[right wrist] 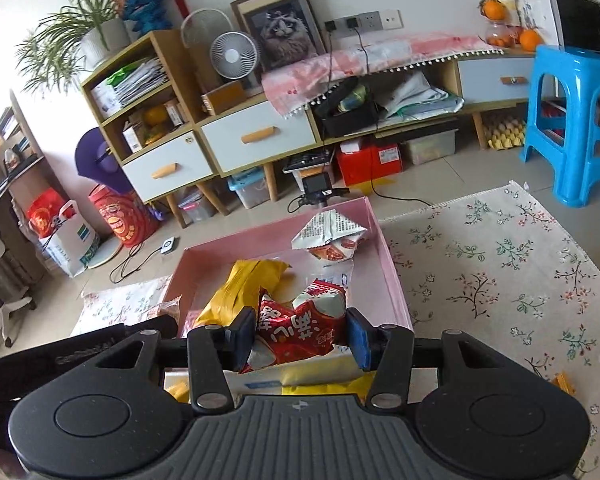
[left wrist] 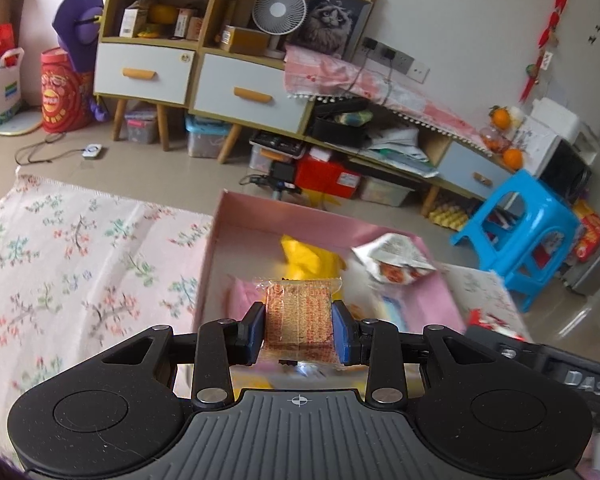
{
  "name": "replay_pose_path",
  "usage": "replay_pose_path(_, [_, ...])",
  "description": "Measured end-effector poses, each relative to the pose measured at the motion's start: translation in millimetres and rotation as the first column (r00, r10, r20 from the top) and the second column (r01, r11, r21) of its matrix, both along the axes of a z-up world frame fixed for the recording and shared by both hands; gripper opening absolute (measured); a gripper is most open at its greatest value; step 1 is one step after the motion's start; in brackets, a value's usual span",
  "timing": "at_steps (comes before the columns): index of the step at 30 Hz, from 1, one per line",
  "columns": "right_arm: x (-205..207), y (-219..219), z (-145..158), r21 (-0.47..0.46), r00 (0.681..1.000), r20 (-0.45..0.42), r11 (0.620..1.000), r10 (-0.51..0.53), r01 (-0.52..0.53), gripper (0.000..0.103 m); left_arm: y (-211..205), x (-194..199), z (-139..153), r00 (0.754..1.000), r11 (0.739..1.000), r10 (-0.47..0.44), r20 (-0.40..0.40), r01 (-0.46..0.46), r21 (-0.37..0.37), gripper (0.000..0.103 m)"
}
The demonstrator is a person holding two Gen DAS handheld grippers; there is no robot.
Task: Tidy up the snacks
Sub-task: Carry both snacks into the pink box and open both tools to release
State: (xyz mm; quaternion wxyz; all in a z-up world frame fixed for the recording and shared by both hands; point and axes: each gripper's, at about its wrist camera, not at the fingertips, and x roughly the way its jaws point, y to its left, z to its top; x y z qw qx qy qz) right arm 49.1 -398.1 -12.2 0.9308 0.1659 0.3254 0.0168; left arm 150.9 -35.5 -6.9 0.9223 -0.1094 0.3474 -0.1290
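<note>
**Both grippers carry a snack over the pink box**

On the left, the left gripper (left wrist: 299,330) is clamped on a clear-wrapped cracker pack (left wrist: 299,314), its two blue pads pressing the pack's left and right sides. The pack sits upright between the fingers, its printed red-and-tan face turned toward the camera. To the left of this gripper lies the floral cloth (left wrist: 80,264) that covers the worktop. Directly ahead of and below the gripper is the open pink box (left wrist: 224,216), whose near left wall rises just beyond the left finger. Inside the box, ahead of the held pack, lies a yellow bag (left wrist: 308,258); ahead and to the right lies a crumpled white packet (left wrist: 394,258) with printed text and a red picture, blurred here.

Further right, the right gripper (right wrist: 300,338) is closed on a red and white snack bag (right wrist: 300,320) with large white characters. The bag fills the gap between the fingers and bulges up above them. Just ahead and to the left of this gripper the yellow bag (right wrist: 244,284) lies at a slant in the pink box (right wrist: 384,248), touching the held bag's upper left edge. Well ahead, near the box's far right corner, sits the white packet (right wrist: 330,236). The box's right wall runs just past the right finger, and to the right of it the floral cloth (right wrist: 500,264) spreads across the worktop.
</note>
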Motion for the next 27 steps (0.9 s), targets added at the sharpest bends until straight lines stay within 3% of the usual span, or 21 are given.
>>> replay_pose_path(9, [23.7, -7.7, -20.4, -0.087, 0.998, -0.045, 0.995, -0.043, 0.039, 0.039, 2.1, 24.4, -16.3, 0.998, 0.994, 0.038, 0.042, -0.042, 0.097, 0.032])
replay_pose_path(18, [23.8, -8.3, -23.8, -0.097, 0.998, -0.047, 0.995, -0.036, 0.032, 0.050, 3.8, 29.9, -25.9, 0.999, 0.993, 0.035, 0.036, -0.039, 0.112, 0.033])
replay_pose_path(20, [22.1, -6.3, -21.9, -0.097, 0.999, -0.029, 0.995, -0.029, 0.026, 0.056, 3.4, 30.0, -25.3, 0.999, 0.993, 0.034, 0.037, -0.038, 0.113, 0.037])
replay_pose_path(22, [20.7, -4.7, -18.3, -0.090, 1.000, -0.013, 0.996, -0.023, 0.022, 0.069, 4.2, 29.3, -24.6, 0.999, 0.995, 0.036, 0.034, -0.039, 0.097, 0.052])
replay_pose_path(27, [18.0, -0.9, -13.3, -0.095, 1.000, 0.005, 0.995, -0.013, 0.014, 0.075, 2.2, 27.1, -21.1, 0.999, 0.997, 0.015, 0.030, -0.017, 0.078, 0.067])
